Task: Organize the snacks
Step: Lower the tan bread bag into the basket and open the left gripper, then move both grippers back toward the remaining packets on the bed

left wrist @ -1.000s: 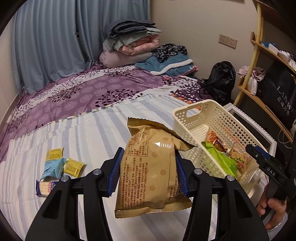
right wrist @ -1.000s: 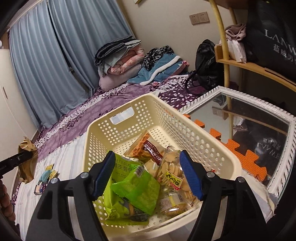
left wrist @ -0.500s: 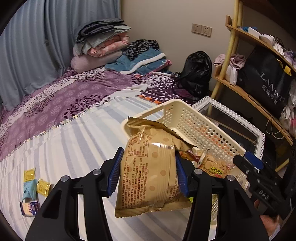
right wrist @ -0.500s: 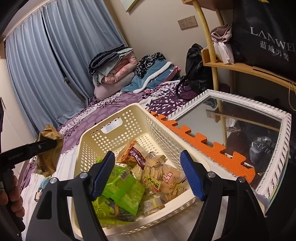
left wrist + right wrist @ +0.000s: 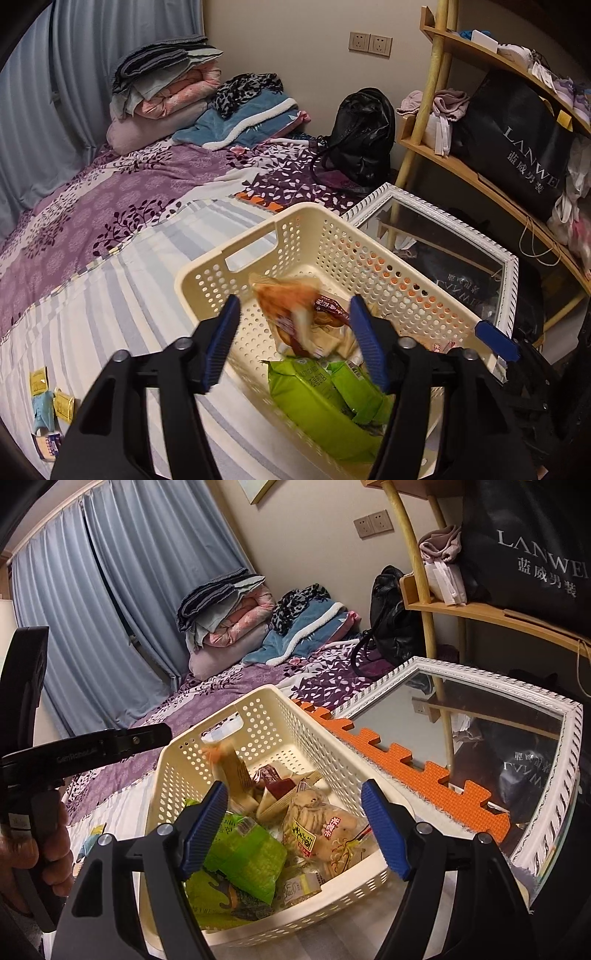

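The tan foil snack packet (image 5: 291,314) is blurred in mid-fall between the blue pads of the left gripper (image 5: 295,343), touching neither; those jaws have just been opening and now stand spread above the cream perforated plastic basket (image 5: 207,273). In the right wrist view the same packet (image 5: 231,766) is tipping down against the basket's far wall, above a green wrapped pack (image 5: 243,853) and a clear bag of small biscuits (image 5: 317,827) already lying inside. The right gripper (image 5: 295,827) hovers over the basket's near rim with its jaws apart and nothing between them. To finish this drop well, I judge the left hand should stay over the basket's middle until the packet settles flat (it looks light and could lean on the wall), then lift clear without clipping the rim. Well apart on the striped bedsheet (image 5: 110,314) lie a few small yellow and blue sachets (image 5: 48,402), probably next to collect.
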Motion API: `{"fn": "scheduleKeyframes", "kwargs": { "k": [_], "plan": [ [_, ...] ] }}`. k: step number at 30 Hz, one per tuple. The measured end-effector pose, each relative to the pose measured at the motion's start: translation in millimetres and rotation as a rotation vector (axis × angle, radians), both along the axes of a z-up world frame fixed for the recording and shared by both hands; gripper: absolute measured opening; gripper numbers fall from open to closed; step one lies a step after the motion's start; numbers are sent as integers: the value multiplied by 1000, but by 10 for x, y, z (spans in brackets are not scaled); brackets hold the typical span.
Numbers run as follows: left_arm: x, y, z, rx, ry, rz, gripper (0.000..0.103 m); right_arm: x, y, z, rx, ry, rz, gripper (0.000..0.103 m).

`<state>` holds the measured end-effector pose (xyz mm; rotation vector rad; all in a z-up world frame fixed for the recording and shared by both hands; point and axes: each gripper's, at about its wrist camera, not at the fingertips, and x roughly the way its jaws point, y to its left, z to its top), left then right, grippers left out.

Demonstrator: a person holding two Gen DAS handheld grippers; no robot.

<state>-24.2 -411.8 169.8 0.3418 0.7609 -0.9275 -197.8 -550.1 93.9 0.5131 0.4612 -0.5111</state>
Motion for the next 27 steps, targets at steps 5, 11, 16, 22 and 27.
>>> {"fn": "scheduleKeyframes", "kwargs": {
  "k": [5,11,16,22,27],
  "plan": [
    [35,32,-20,17,-1,7,67,20,-1,-2,5,1,1,74],
    [152,198,-29,12,11,73,96,101,52,22,0,4,20,81],
    [227,332,-67,18,32,112,98,143,98,57,-8,9,32,83],
    [293,492,-79,24,41,153,98,196,147,97,-15,21,40,87],
    [353,630,-70,26,43,188,100,231,230,148,-34,20,55,91]
  ]
}}
